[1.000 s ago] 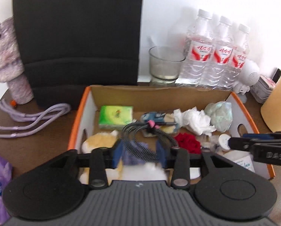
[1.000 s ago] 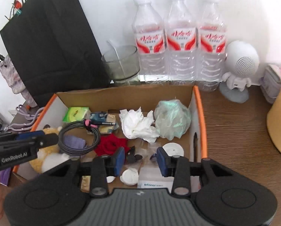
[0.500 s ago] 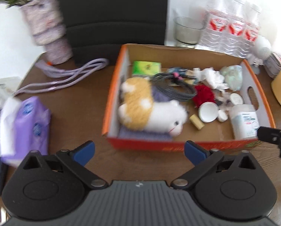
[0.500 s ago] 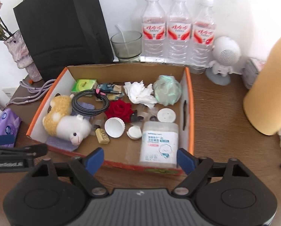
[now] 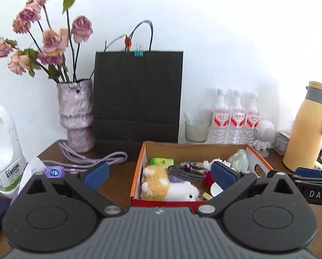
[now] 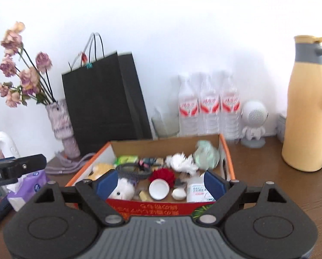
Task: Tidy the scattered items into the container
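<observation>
An orange-rimmed cardboard box (image 5: 137, 172) (image 6: 161, 208) stands on the brown table. Inside it lie a yellow-and-white plush toy (image 5: 161, 185) (image 6: 122, 188), a coiled dark cable (image 5: 186, 171), a red flower (image 6: 162, 174), crumpled white tissue (image 6: 181, 161), a green pack (image 5: 162, 161) and a white tub (image 6: 196, 191). My left gripper (image 5: 159, 172) hovers in front of the box's left corner, open wide and holding nothing. Before the box's front wall my right gripper (image 6: 161, 182) is also open and empty.
A black paper bag (image 5: 137, 99) and a vase of dried flowers (image 5: 76, 116) stand behind the box. A purple cable (image 5: 91, 159), a purple tissue pack (image 6: 29, 185) and a white jug (image 5: 1, 157) lie left. Water bottles (image 5: 236, 120) and a yellow thermos (image 6: 307, 118) stand right.
Both grippers have drawn back out of the box and tipped upward, so more wall shows. Their jaws have spread from narrow to wide. The box contents stay put.
</observation>
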`<control>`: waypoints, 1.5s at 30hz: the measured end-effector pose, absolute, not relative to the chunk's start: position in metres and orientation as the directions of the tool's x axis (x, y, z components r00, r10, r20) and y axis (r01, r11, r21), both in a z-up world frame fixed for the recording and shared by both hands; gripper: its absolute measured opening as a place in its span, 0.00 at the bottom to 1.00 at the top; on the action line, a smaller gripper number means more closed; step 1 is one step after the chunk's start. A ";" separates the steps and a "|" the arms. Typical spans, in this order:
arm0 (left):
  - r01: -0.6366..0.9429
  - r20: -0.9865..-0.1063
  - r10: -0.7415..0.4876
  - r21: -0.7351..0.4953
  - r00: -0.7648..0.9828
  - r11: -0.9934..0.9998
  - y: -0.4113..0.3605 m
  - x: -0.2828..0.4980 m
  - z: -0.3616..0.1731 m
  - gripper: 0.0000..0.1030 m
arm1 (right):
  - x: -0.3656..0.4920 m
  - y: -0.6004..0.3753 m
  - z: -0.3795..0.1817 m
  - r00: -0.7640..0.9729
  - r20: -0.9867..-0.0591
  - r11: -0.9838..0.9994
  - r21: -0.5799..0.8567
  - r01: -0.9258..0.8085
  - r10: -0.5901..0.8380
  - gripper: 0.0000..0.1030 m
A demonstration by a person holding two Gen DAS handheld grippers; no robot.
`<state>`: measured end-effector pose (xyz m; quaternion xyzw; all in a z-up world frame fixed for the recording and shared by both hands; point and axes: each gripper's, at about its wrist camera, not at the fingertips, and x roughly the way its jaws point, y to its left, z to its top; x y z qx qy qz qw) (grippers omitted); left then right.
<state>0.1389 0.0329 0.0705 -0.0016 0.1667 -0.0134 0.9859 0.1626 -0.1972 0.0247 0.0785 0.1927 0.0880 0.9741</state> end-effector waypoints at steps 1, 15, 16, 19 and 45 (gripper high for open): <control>0.028 -0.318 -0.024 0.007 0.948 1.000 0.031 0.136 0.067 1.00 | 0.160 -0.196 0.022 0.916 -0.354 0.975 0.177 -0.133 0.189 0.84; -0.011 -0.384 0.040 0.077 0.922 0.997 0.015 0.084 0.042 1.00 | 0.111 -0.187 0.018 0.905 -0.397 0.986 0.125 -0.111 0.152 0.85; -0.009 -0.389 0.039 0.079 0.920 0.997 0.015 0.070 0.039 1.00 | 0.099 -0.187 0.015 0.899 -0.408 0.985 0.125 -0.119 0.161 0.85; 0.014 -0.403 0.011 0.058 0.915 0.998 0.017 0.026 0.025 1.00 | 0.052 -0.187 -0.001 0.880 -0.447 0.987 0.093 -0.131 0.159 0.87; 0.049 -0.619 -0.019 0.031 0.785 0.998 0.020 0.011 -0.051 1.00 | -0.004 -0.154 -0.062 0.812 -0.574 0.991 -0.010 -0.134 0.104 0.94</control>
